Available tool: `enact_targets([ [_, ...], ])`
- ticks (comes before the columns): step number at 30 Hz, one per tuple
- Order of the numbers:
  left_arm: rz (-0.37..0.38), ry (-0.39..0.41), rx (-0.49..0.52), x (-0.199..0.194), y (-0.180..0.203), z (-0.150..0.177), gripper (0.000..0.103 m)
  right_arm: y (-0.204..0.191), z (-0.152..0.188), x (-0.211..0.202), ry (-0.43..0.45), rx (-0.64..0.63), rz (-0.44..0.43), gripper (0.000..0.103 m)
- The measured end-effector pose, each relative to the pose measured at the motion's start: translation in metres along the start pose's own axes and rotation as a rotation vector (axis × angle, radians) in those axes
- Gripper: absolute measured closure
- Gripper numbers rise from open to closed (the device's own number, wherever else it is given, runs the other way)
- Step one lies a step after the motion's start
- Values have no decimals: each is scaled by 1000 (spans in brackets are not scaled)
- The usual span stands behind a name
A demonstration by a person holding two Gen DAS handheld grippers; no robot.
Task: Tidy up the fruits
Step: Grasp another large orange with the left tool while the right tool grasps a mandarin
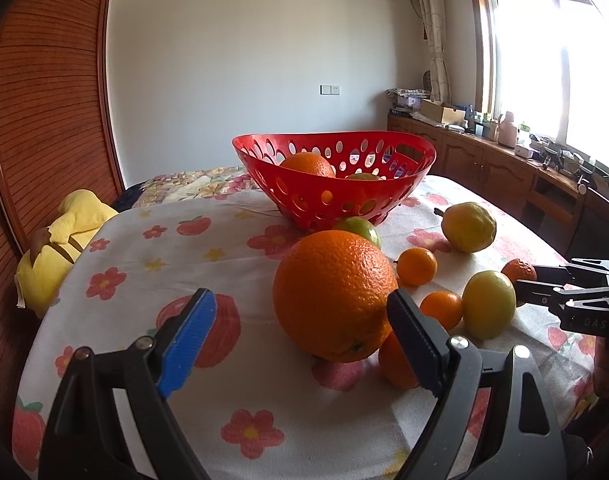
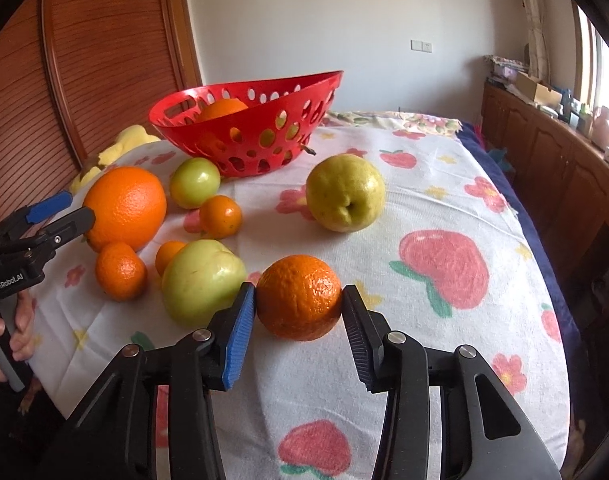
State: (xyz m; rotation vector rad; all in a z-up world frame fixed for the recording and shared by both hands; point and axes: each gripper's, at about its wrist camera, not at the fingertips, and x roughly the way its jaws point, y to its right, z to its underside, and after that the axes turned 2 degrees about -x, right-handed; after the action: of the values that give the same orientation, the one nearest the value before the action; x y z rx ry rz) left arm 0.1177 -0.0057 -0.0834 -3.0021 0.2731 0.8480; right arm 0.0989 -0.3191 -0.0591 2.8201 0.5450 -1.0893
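A red perforated basket (image 1: 332,200) (image 2: 240,132) stands at the far side of the flowered tablecloth with an orange (image 1: 307,165) and another fruit inside. My left gripper (image 1: 300,336) is open, its right finger touching a big orange (image 1: 332,294) (image 2: 125,206) that lies on the cloth. My right gripper (image 2: 298,322) has both pads against a bumpy mandarin (image 2: 299,297) (image 1: 518,270) resting on the cloth. Loose fruit around them: a yellow pear (image 2: 345,192) (image 1: 469,227), two green fruits (image 2: 202,280) (image 2: 195,182), several small mandarins (image 2: 220,216).
A yellow plush toy (image 1: 60,248) lies off the table's left edge beside a wooden slatted wardrobe (image 1: 44,120). A wooden sideboard (image 1: 504,168) with clutter runs under the window on the right. The flowered tablecloth (image 2: 444,280) spreads to the right of the fruit.
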Motion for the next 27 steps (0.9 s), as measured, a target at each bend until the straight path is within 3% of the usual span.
enact_targets([
  [16, 9, -56, 78, 9, 18, -16, 15, -2, 4, 5, 19, 20, -4, 56],
  [27, 47, -187, 47, 41, 16, -33, 15, -2, 4, 4, 23, 21, -5, 56],
])
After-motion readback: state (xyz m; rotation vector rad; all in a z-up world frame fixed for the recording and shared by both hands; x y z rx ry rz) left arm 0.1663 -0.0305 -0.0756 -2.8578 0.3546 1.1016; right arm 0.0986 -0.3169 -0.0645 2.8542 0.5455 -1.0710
